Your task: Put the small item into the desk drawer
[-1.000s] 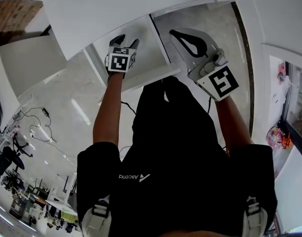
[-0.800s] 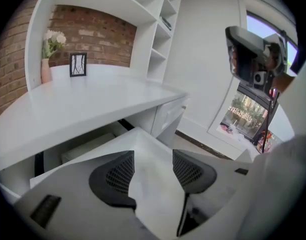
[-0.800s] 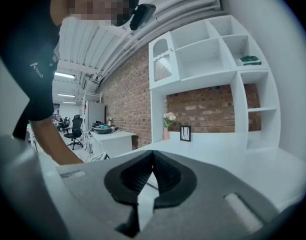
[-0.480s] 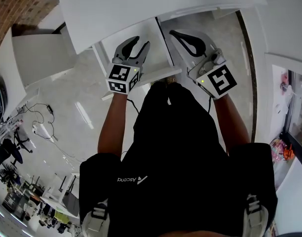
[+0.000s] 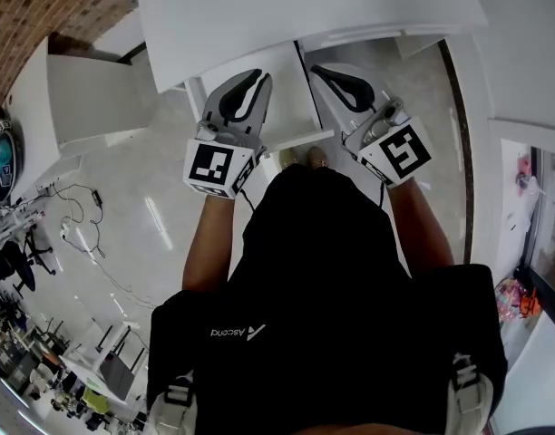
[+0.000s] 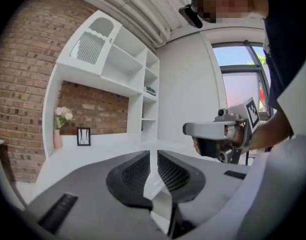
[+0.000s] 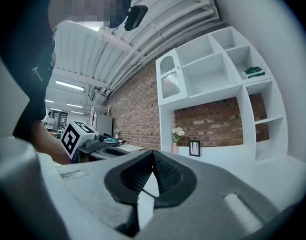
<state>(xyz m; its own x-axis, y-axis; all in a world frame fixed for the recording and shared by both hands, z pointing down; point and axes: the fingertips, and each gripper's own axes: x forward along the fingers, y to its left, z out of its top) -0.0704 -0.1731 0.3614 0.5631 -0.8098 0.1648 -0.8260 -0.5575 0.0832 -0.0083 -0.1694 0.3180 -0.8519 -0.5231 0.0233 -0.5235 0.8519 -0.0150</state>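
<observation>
Left claw is held at 11 o'clock from person's black shirt. Jaws are closing, only narrow slit is left, nothing is seen between pads. Right claw is held at 1 o'clock, jaw tips are pressed together, nothing is gripped. White drawer is seen between claws, under edge of white counter at 12 o'clock. Small item is not made out in any view.

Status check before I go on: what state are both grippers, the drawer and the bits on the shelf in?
left gripper, jaws closing, narrow gap left, nothing between them.
right gripper, jaws together, empty.
drawer, pulled out from under the desk; no item in the part that shows.
vase, upright, holding flowers.
picture frame, standing upright.
</observation>
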